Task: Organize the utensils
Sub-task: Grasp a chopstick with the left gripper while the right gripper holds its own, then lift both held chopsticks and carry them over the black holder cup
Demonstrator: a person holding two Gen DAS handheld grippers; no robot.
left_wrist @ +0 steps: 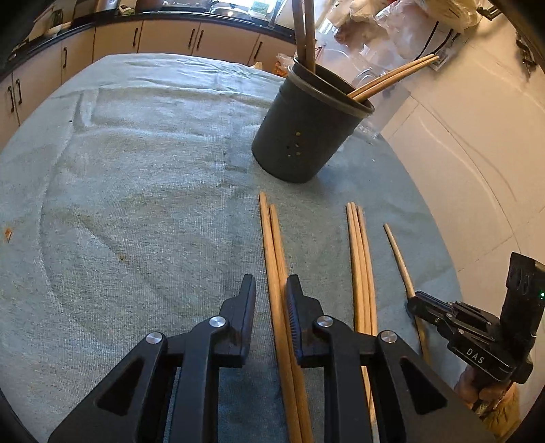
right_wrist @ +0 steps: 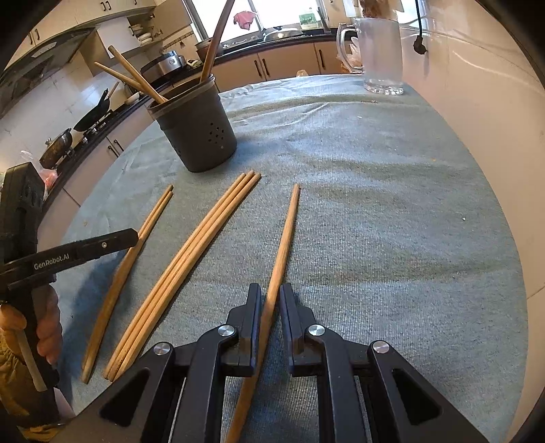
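The job was only partly done. A dark holder point(left_wrist: 306, 126) stood on the cloth-covered table point(left_wrist: 136, 170), and it already held two pale chopsticks point(left_wrist: 391, 76) leaning out over its rim, along with a couple of darker handles point(left_wrist: 305, 30) standing upright. That much could be counted as sorted.

The rest lay loose on the cloth in front of the holder, all pointing roughly toward it. There was a pair of chopsticks point(right_wrist: 129, 262) on one side, a bundle of three point(right_wrist: 190, 262) lying together in the middle, and a single chopstick point(right_wrist: 281, 265) apart from them on the other side. Six sticks, by my count, had yet to go in.

Both hands were at the near ends of these. The left gripper point(left_wrist: 270, 289) straddled the pair with its fingers drawn close but not quite clamped; a gap showed on one side, so I judged it was about to grip rather than gripping. The right gripper point(right_wrist: 270, 296) had its fingers drawn close around the single chopstick, which ran between them, though slim gaps beside it left me unsure whether it was truly pinched. Nothing looked lifted yet; each stick appeared to lie flat on the cloth.

A clear glass mug point(right_wrist: 378, 51) stood at the far edge, well away from the work.
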